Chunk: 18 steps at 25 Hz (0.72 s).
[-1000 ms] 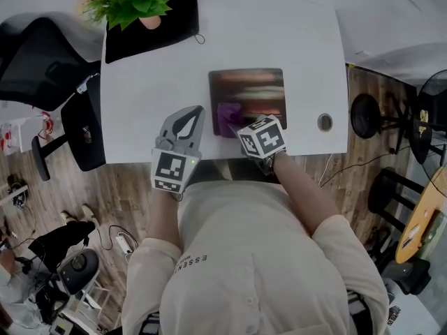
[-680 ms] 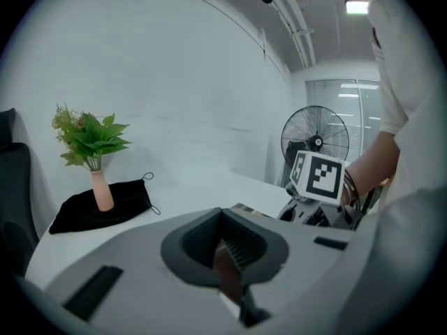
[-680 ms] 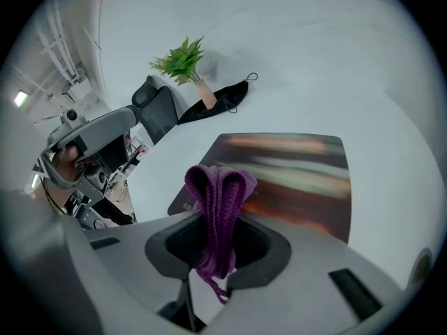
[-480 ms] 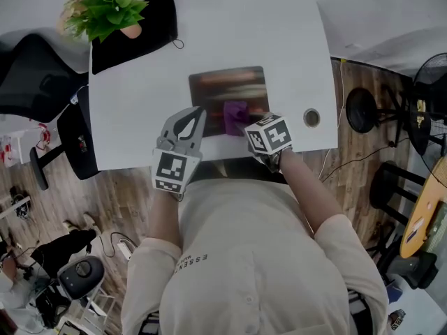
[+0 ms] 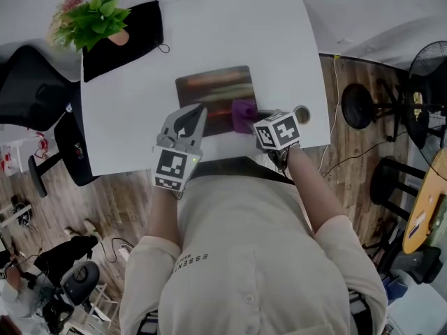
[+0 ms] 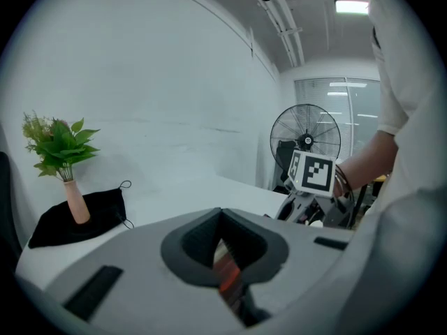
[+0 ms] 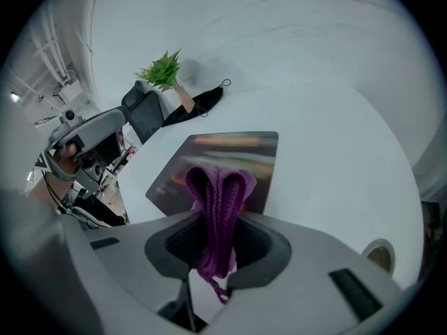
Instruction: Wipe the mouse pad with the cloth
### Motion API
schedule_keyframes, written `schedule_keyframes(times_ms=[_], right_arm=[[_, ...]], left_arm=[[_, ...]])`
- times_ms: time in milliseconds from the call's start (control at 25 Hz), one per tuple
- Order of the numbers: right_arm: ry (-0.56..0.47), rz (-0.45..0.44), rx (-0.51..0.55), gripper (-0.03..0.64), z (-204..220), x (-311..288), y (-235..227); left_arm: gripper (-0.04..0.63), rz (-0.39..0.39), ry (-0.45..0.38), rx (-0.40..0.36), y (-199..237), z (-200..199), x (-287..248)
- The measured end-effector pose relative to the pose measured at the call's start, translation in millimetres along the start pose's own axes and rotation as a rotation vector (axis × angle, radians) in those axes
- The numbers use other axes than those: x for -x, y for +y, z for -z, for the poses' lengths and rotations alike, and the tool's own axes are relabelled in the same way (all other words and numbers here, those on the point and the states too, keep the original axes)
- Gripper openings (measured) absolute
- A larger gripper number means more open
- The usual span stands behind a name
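The dark rectangular mouse pad (image 5: 209,89) lies flat on the white worktop (image 5: 279,40).
My right hand-held gripper (image 7: 213,246) pinches the purple knitted cloth (image 7: 216,194) over its near right corner; my left hand-held gripper (image 6: 225,257) is closed, empty, over the near left.

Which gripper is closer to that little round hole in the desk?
Right. The right gripper, holding the purple cloth, is just left of the cable grommet; the left gripper is farther left, over the mouse pad's near-left corner.
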State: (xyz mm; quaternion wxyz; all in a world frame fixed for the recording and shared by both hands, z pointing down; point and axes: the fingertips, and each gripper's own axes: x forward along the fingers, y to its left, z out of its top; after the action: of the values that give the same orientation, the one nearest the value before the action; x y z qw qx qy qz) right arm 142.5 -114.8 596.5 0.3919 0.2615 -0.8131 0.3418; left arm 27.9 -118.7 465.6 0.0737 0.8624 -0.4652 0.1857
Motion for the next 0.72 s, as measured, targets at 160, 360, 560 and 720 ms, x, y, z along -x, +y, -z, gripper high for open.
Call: schedule_keyframes(times_ms=[160, 360, 560, 720], right_arm=[[0.004, 0.024, -0.045, 0.102, 9, 13, -24], [0.004, 0.045, -0.080, 0.103, 19, 26, -46], [0.028, 0.100, -0.050, 0.101, 28, 40, -66], [-0.022, 0.143, 0.024, 0.101, 14, 52, -68]], left_arm=[[0.002, 0.014, -0.004, -0.014, -7, -6, -8], [0.002, 0.013, -0.009, -0.023, -11, -12, -14], [0.002, 0.008, -0.012, -0.040, -19, -20, -16], [0.001, -0.011, -0.020, -0.059, -18, -29, -12]])
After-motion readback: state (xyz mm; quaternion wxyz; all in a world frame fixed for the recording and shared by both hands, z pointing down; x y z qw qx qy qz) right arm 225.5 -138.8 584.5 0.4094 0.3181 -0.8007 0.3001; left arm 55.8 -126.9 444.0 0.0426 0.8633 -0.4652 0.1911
